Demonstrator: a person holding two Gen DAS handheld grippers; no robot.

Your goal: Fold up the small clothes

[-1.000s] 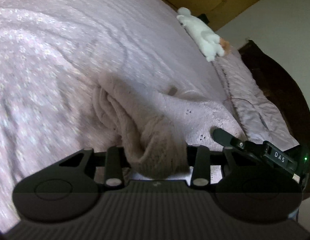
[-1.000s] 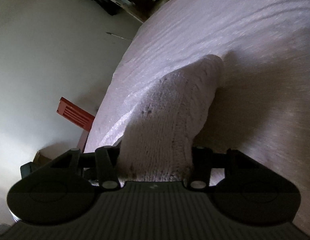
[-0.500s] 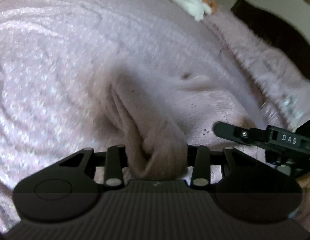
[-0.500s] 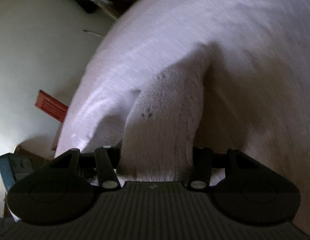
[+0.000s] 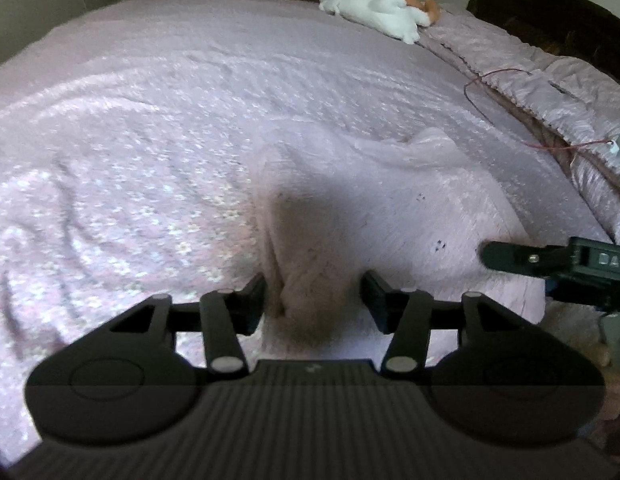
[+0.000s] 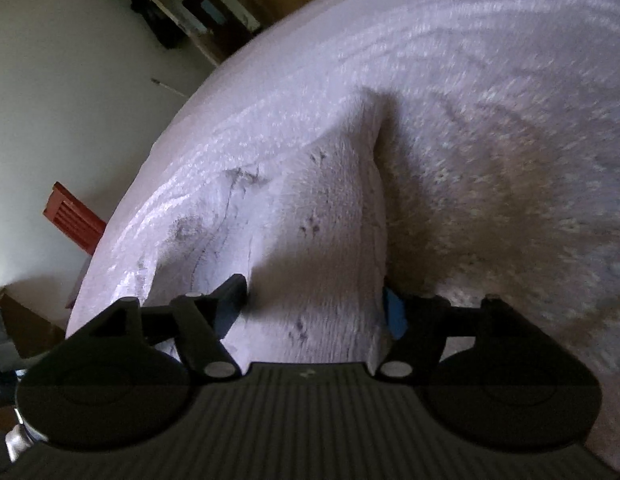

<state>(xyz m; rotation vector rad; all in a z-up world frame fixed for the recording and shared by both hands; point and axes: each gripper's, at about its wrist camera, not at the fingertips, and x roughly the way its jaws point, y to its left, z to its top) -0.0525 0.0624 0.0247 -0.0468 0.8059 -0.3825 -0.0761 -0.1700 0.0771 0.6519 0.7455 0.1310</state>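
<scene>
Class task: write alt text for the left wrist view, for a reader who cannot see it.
The left gripper stands open around a bunched edge of a pale pink knitted garment lying on a pink bedspread. The right gripper reaches in from the right edge, and a white stuffed toy lies far back.

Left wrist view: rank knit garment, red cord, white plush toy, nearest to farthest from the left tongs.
1. Knit garment: bunched between the left tongs, straight ahead.
2. Red cord: on the bedspread, ahead to the right, near the pillow edge.
3. White plush toy: far end of the bed, upper right of centre.
</scene>
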